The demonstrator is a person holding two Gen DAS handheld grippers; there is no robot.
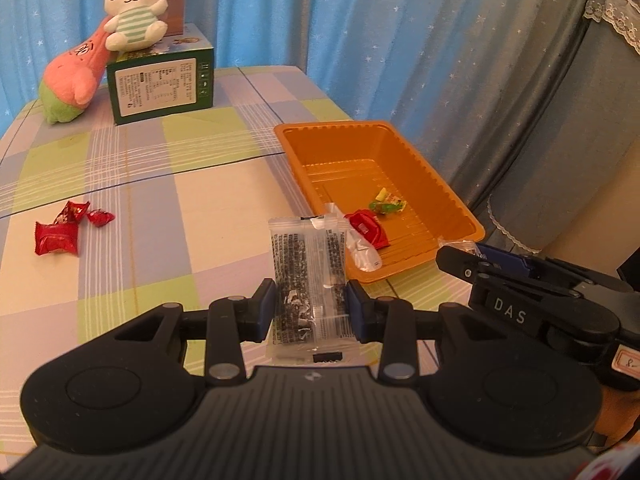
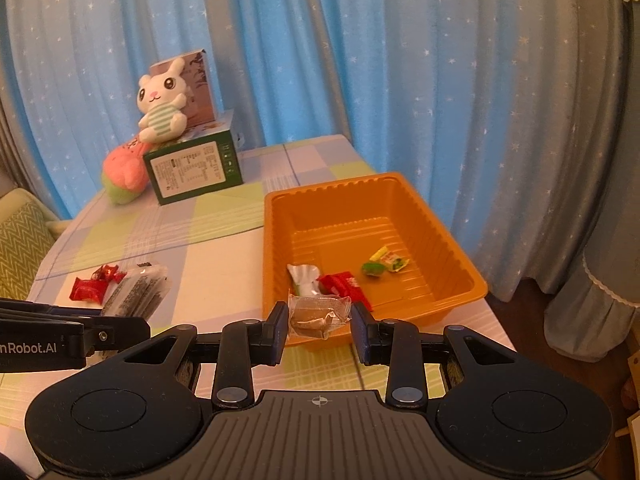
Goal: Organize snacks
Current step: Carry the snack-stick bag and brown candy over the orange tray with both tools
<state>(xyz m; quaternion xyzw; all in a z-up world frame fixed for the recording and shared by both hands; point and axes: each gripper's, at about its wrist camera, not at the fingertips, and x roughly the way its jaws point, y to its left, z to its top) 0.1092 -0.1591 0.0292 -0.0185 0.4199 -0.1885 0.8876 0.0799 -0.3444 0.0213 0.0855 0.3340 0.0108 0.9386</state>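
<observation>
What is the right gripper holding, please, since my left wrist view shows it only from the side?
Observer: The right gripper is shut on a small clear plastic packet with a brown snack inside.
Operator: Thank you. How does that packet sit relative to the orange plastic tray?
Observer: In the right wrist view it overlaps the tray's near rim, though I cannot tell whether it is over the inside yet.
Operator: Is there anything beyond the table's left edge?
Observer: Yes, a green zigzag-patterned cushion sits just past it.
</observation>
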